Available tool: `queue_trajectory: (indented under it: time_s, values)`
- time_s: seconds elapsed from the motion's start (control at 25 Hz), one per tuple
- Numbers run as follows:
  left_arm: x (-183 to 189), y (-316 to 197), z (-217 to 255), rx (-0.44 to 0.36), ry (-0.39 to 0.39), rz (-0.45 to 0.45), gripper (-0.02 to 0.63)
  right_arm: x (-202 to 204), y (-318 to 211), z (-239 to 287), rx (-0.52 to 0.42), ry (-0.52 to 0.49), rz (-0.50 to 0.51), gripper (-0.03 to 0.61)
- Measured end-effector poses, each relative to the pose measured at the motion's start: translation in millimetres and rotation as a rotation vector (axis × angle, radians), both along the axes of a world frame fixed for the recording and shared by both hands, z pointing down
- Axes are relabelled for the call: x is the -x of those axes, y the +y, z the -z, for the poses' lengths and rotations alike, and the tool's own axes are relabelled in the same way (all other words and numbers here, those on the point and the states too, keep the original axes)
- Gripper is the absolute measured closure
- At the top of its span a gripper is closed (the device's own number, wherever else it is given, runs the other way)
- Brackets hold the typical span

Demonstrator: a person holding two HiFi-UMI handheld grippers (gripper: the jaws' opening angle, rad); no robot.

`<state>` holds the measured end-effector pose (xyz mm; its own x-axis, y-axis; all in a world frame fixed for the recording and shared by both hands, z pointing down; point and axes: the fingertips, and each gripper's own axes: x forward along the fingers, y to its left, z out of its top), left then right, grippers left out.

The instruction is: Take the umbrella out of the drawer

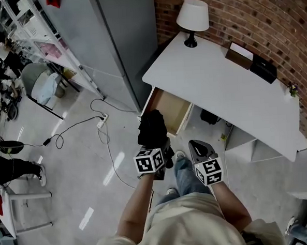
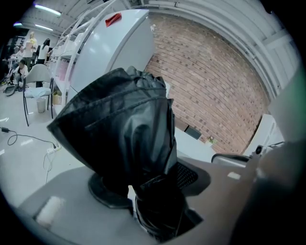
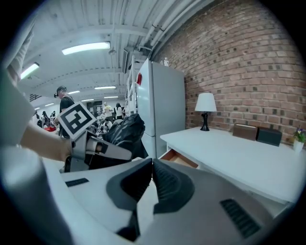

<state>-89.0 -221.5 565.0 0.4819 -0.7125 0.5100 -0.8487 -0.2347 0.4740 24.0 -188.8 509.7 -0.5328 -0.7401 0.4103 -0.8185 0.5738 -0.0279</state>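
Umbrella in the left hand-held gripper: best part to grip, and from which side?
Grip the umbrella at its narrow bunched end, coming end-on along its length, as the left hand-held gripper does now. There the folded black fabric is gathered into a firm neck that fits between the jaws. Further out, the canopy bulges loose and wide and would probably slip.

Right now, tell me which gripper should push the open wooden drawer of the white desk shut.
Right. The right gripper is shut on nothing and free, close to the open wooden drawer. The left gripper is clamped on the black folded fabric umbrella, so probably busy.
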Motion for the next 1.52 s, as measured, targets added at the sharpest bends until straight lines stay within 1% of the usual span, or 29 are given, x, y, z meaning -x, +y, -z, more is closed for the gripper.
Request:
queue_trajectory:
  time_s: [0.32, 0.6, 0.92, 1.2, 1.52]
  values:
    - [8.1, 62.1, 39.0, -0.061, 0.050, 0.009, 0.354, 3.3, 43.3, 33.1, -0.077, -0.041, -0.024, 0.575]
    - [18.8, 106.6, 69.5, -0.117, 0.045, -0.003, 0.354, 4.8, 77.5, 52.5, -0.117, -0.051, -0.022, 0.577]
    - [35.4, 148.5, 85.5, -0.150, 0.068, 0.026, 0.354, 7.7, 101.4, 61.7, -0.147, -0.065, -0.010, 0.577]
    - [45.9, 162.5, 89.9, -0.155, 0.098, 0.064, 0.354, 5.7, 106.2, 64.7, -0.153, -0.078, -0.011, 0.577]
    - [41.1, 159.3, 93.5, -0.166, 0.115, 0.057, 0.354, 5.1, 104.6, 62.4, -0.151, -0.053, -0.014, 0.577]
